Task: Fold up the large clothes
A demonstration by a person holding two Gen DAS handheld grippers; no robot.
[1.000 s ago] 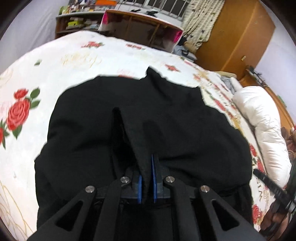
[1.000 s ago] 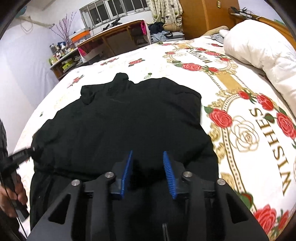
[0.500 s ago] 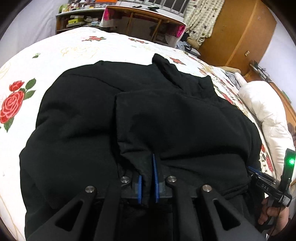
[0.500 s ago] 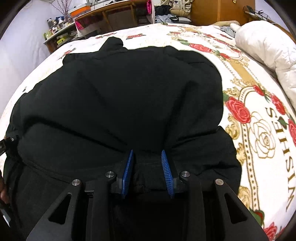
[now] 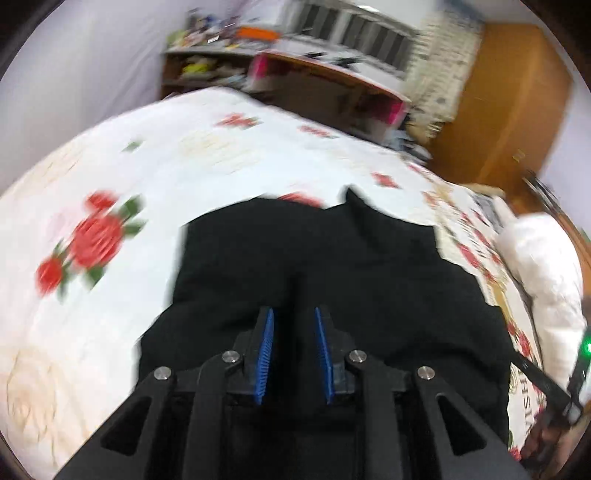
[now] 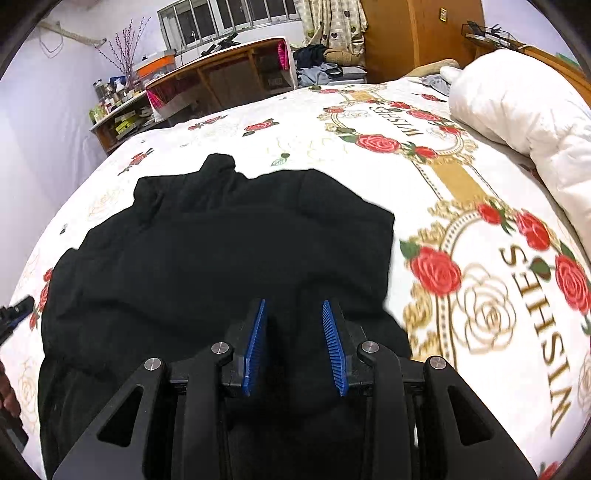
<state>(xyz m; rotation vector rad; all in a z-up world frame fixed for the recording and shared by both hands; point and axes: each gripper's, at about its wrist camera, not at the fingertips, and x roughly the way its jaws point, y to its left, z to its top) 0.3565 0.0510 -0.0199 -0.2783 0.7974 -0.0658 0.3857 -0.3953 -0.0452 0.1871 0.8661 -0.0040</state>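
Observation:
A large black garment [image 6: 229, 251] lies spread on the rose-print bedspread [image 6: 461, 206], its collar pointing to the far side. It also shows in the left wrist view [image 5: 351, 266], which is blurred. My left gripper [image 5: 293, 314] is open above the garment's near part with nothing between the blue pads. My right gripper [image 6: 293, 306] is open above the garment's near right part, also empty. The tip of the left gripper shows at the left edge of the right wrist view [image 6: 14, 314].
A white duvet [image 6: 524, 122] lies heaped at the right side of the bed. A wooden desk [image 6: 221, 70] and cluttered shelves [image 6: 118, 110] stand beyond the far edge. A wooden wardrobe [image 6: 417, 33] stands at the back right.
My left gripper has opened and let go of the black fabric it held, then pulled back. My right gripper has lifted away from the garment and stays open.

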